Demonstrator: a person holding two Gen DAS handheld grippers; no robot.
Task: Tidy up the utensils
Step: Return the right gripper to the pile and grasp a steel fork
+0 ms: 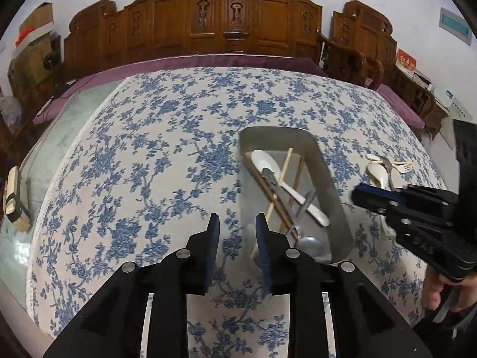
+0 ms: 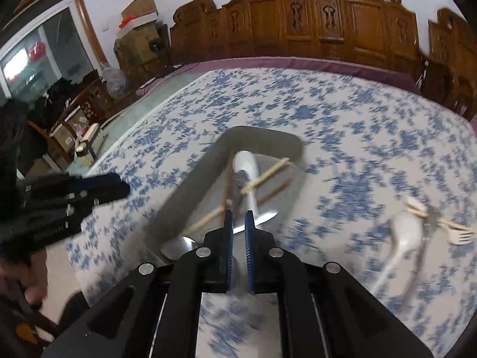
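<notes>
A grey tray (image 1: 328,167) (image 2: 190,185) on the blue-flowered tablecloth holds a white spoon (image 1: 268,161) (image 2: 246,161), chopsticks (image 1: 286,161) (image 2: 268,173), a metal spoon (image 1: 313,247) (image 2: 179,247) and other metal cutlery. My left gripper (image 1: 237,219) is open and empty, just left of the tray's near end. My right gripper (image 2: 238,217) hovers over the tray's near end, jaws a narrow gap apart with nothing between them; it also shows in the left wrist view (image 1: 366,195). Loose on the cloth right of the tray lie a white spoon (image 2: 402,232) (image 1: 377,173), a fork (image 2: 462,235) (image 1: 404,167) and a metal piece.
The tablecloth (image 1: 167,137) covers a glass-topped table with its left edge exposed. A small box (image 1: 15,200) sits on that edge. Carved wooden chairs (image 1: 226,15) line the far side. The right wrist view is motion-blurred.
</notes>
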